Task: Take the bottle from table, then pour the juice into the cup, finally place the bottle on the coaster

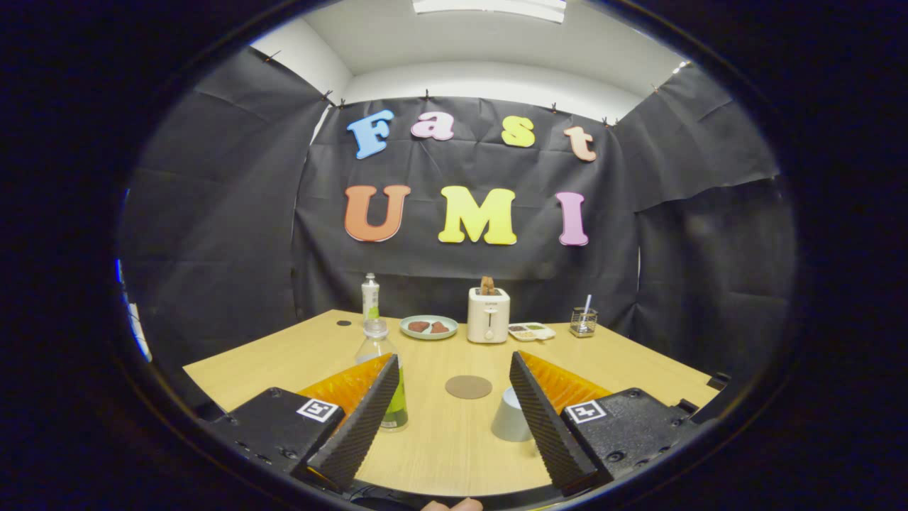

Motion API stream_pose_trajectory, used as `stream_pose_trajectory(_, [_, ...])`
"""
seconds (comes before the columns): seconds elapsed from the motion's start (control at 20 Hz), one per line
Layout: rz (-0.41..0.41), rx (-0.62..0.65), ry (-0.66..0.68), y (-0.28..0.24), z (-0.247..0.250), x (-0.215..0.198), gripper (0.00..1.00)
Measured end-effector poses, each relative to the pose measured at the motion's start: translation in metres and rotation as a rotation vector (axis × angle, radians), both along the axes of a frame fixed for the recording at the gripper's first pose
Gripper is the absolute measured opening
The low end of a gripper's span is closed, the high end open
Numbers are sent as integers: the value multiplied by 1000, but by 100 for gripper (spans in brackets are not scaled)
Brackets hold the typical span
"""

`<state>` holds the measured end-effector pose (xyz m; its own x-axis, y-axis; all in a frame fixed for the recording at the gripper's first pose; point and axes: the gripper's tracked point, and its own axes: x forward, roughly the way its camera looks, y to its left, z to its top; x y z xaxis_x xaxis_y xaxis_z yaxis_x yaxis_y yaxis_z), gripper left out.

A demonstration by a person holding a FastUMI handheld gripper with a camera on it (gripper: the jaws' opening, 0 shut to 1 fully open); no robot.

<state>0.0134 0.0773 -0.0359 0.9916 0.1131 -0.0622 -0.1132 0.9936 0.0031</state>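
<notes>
A clear bottle [383, 369] with green juice in its lower part stands on the wooden table [440, 440], partly hidden behind my left finger [358, 426]. A pale cup [511, 417] sits just inside my right finger [550, 426], which covers its right side. The round brown coaster [468, 387] lies on the table beyond the fingers, between bottle and cup. My gripper [454, 433] is open and hangs above the table with nothing between its fingers.
Along the table's far edge stand a second bottle [369, 298], a plate with food [428, 327], a white toaster [488, 314], a small tray [531, 331] and a glass holder with a utensil [583, 321]. A fingertip [454, 505] shows below the gripper.
</notes>
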Motion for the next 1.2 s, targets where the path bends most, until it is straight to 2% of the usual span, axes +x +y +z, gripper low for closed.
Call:
stream_pose_trajectory(0.35, [17,-30,32,36,-27,34,100])
stream_pose_trajectory(0.55, [55,-26,56,59,-44,49,100])
stream_pose_trajectory(0.95, [104,-4,21,99,-52,76,100])
stream_pose_trajectory(1.2, [63,-43,23,110,-65,99,100])
